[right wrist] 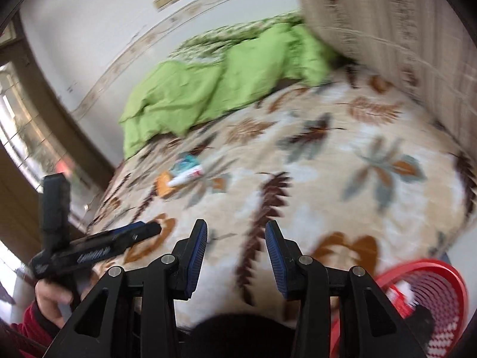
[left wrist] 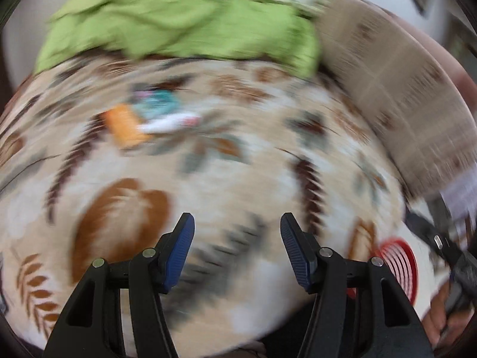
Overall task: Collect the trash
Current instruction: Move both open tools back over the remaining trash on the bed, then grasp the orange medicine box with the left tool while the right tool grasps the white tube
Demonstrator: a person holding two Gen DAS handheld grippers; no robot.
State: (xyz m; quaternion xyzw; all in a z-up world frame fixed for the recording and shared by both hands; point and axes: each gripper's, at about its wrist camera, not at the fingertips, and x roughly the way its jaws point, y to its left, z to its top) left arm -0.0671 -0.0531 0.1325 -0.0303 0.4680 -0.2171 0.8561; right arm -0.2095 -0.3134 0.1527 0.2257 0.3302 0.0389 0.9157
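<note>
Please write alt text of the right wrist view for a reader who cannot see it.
The open right gripper hovers over a bed with a leaf-patterned blanket, where a small pile of wrappers lies ahead. A red mesh basket sits at lower right, a green quilt lies near the wall, and the left gripper shows at left.

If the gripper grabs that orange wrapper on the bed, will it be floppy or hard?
Probably floppy: the orange wrapper looks thin and flat on the soft bedspread, so it likely crumples when pinched. It seems light too. Blur hides details, so I can't be sure.
</note>
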